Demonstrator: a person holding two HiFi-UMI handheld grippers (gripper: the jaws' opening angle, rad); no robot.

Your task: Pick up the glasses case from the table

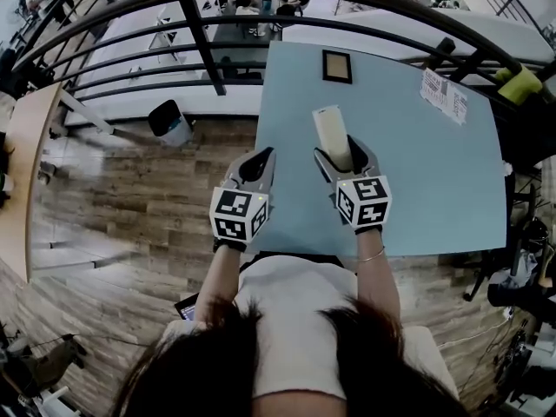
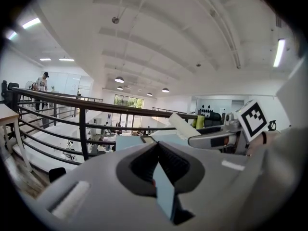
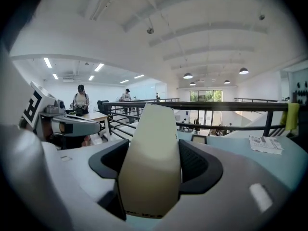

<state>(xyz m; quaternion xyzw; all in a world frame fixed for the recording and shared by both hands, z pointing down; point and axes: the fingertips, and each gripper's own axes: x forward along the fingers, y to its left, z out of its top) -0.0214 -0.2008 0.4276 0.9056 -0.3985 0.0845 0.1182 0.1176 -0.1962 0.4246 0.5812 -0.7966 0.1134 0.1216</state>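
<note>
right hand-held gripper [image 1: 346, 156]: clamped on glasses case [image 1: 330, 129] at its lower end | case: tilted up, clear of counter [image 1: 434, 181], over near-left part | left hand-held gripper [image 1: 254, 165]: clenched, empty | risk: long free end may pivot or slip out

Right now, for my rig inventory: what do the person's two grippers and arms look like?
Both the left gripper and right gripper have smooth light-grey shells tapering to fingers lined with black ribbed pads. Each carries a white cube printed with black square markers. No cables show. The forearms are bare; a thin bracelet circles the right wrist, and the top is white.
</note>
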